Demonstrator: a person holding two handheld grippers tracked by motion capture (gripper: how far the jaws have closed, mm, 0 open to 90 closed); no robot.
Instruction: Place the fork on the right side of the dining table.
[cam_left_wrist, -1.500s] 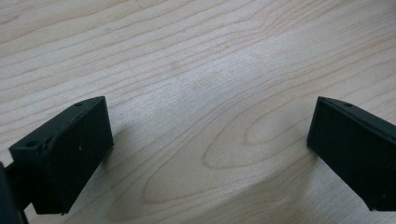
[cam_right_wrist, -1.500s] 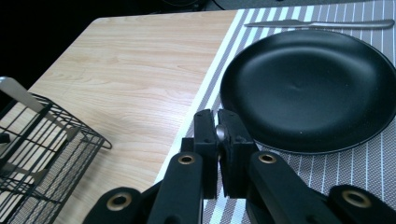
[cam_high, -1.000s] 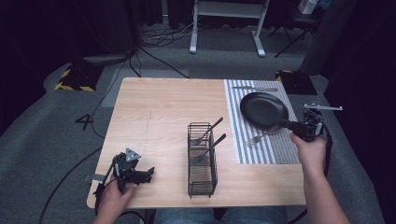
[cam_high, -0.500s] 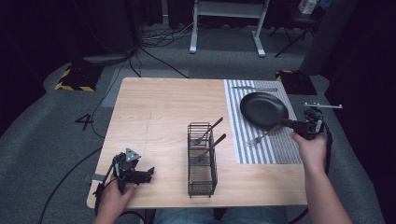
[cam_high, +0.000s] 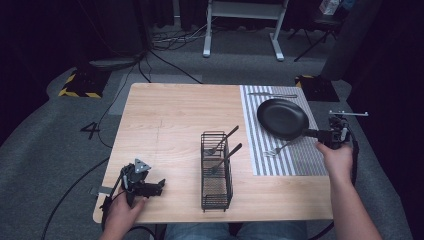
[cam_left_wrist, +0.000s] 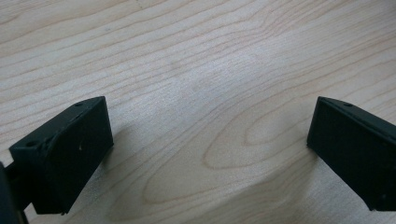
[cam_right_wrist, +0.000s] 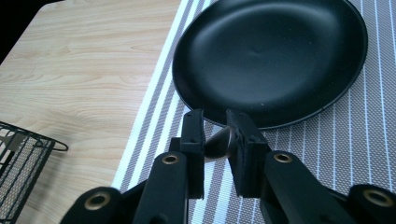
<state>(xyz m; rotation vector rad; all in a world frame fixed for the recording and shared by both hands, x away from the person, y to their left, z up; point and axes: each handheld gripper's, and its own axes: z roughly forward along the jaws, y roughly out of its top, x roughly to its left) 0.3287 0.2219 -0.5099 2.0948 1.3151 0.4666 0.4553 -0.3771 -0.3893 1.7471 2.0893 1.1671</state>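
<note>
- Right gripper view: the frying pan (cam_right_wrist: 268, 58) lies flat on the striped mat (cam_right_wrist: 355, 154), and its metal handle stem (cam_right_wrist: 219, 142) runs back between the jaws of my right tool (cam_right_wrist: 219, 133).
- Those jaws have just been opening; the stem sits between them with a thin gap on each side, so I read the grip as released.
- High view: the pan (cam_high: 282, 118) is on the mat (cam_high: 300, 162) at the counter's (cam_high: 170, 115) right side, my right tool (cam_high: 334, 135) at the end of its handle.
- A fork (cam_high: 277, 149) lies on the mat just on my side of the pan; another utensil (cam_high: 272, 95) lies on the mat's far edge beyond the pan.
- Left of the pan stands a wire basket (cam_high: 216, 172) with two dark-handled utensils (cam_high: 223, 150).
- Well left of the pan, my left tool (cam_high: 145, 186) rests at the counter's near corner; in the left gripper view its jaws (cam_left_wrist: 205, 154) stand wide apart over bare wood, grasping nothing.
</note>
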